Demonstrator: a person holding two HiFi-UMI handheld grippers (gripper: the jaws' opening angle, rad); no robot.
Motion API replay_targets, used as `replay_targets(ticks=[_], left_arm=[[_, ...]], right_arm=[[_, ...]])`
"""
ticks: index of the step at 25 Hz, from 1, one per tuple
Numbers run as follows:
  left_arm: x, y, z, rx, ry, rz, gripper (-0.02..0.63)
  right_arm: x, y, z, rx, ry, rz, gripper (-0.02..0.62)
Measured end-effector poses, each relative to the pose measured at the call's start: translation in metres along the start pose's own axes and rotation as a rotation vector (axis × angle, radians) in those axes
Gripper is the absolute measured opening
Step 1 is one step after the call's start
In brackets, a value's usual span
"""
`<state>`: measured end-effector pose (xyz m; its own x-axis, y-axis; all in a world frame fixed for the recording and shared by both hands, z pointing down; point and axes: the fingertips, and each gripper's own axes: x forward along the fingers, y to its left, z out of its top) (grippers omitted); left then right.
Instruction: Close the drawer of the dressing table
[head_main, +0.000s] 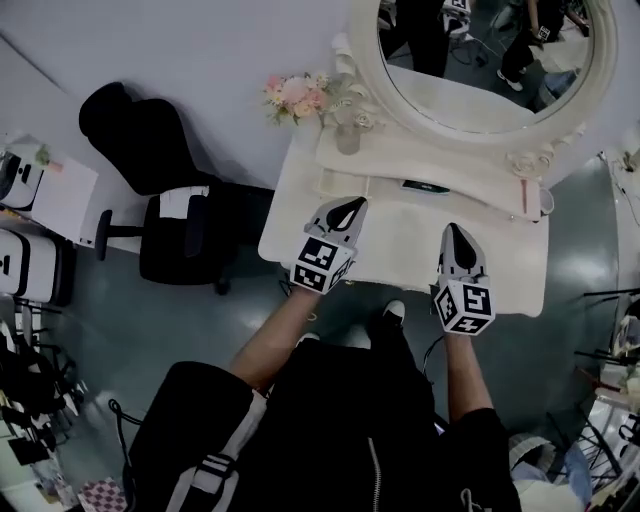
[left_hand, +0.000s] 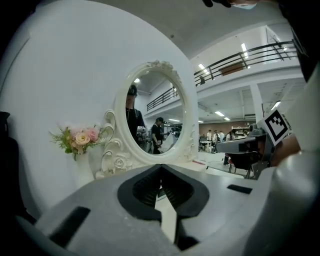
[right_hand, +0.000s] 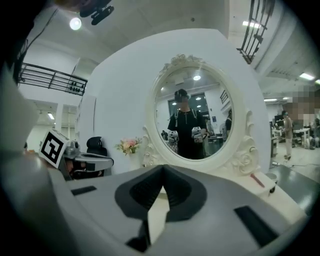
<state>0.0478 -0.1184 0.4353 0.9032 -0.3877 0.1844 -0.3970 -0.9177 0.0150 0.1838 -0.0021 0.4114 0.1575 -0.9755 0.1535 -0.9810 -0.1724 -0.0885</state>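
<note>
The drawer of the dressing table (head_main: 400, 255) is not showing plainly in any view; it is presumably sitting under the desk top's near edge, hidden by the top itself. The left tongs (head_main: 345, 206) and right tongs (head_main: 452, 233) are hovering side by side over that top, both pressed together and pinching nothing, probably for pushing with blunt tips. The oval mirror (head_main: 480, 60) is being cut off at the frame's upper edge

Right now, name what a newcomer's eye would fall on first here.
The oval mirror in its ornate white frame dominates the back of the dressing table. A pink flower bouquet stands left of it, and the left gripper and right gripper, both shut, point at the table side by side.
</note>
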Motion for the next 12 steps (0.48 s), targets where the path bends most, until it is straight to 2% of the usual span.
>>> replay_targets(ticks=[7,12], left_arm=[[0.03,0.009,0.01,-0.027,0.006,0.197,0.005],[0.042,0.01,0.012,-0.034,0.021,0.256,0.005]], right_arm=[[0.053,-0.043,0.012,-0.013,0.02,0.176,0.002],[0.073,-0.059,0.012,-0.013,0.028,0.234,0.003]])
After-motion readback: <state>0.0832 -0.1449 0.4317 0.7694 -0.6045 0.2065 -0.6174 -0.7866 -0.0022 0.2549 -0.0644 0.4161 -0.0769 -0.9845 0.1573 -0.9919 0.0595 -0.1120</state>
